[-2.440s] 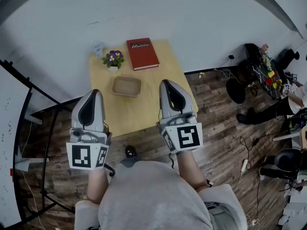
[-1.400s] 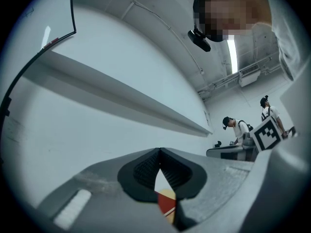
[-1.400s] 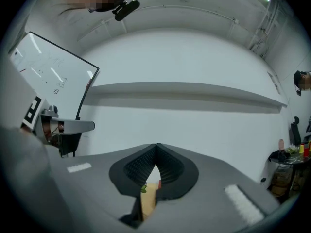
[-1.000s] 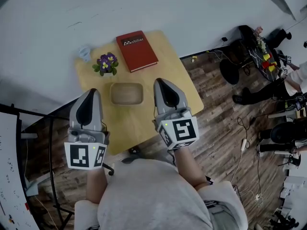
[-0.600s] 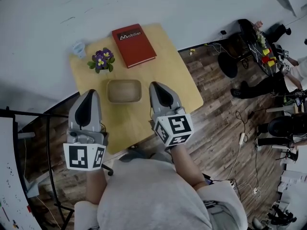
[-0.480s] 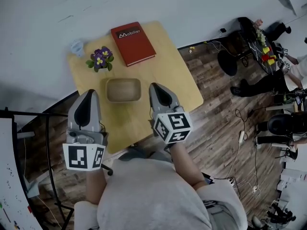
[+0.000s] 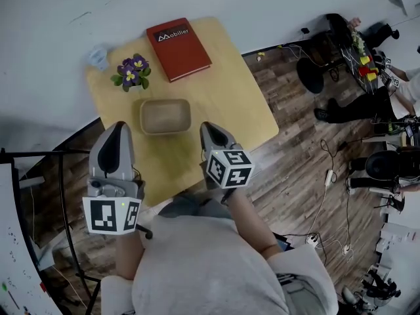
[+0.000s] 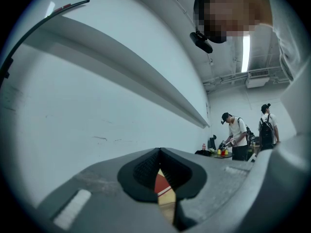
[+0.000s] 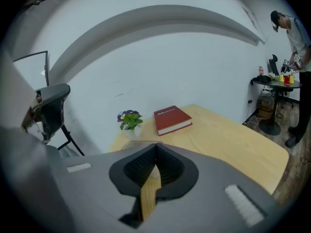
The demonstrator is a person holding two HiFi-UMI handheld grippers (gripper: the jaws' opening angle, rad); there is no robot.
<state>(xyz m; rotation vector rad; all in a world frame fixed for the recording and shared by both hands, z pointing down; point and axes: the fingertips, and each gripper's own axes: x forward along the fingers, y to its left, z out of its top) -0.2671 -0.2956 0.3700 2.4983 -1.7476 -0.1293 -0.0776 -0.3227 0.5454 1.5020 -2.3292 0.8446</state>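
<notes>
My left gripper (image 7: 118, 131) is shut on nothing and hangs over the table's near left edge, left of a shallow wooden bowl (image 7: 165, 115). My right gripper (image 7: 209, 130) is also shut and empty, over the light wooden table (image 7: 240, 104) just right of the bowl. Beyond the bowl lie a red book (image 7: 178, 39) and a small pot of purple flowers (image 7: 131, 71). The right gripper view looks over its closed jaws at the book (image 9: 172, 119) and flowers (image 9: 129, 119). In the left gripper view the gripper (image 8: 159, 152) faces a white wall.
A small pale object (image 7: 98, 56) sits at the table's far left corner by the white wall. A black metal frame (image 7: 62, 195) stands left of the table. Cables, chairs and a cluttered desk (image 7: 367, 44) lie to the right on the wood floor. People (image 8: 236, 135) stand far off.
My right gripper has tipped downward and shifted slightly left, so its view now takes in the table, book and flowers instead of the wall. The left gripper has barely moved.
</notes>
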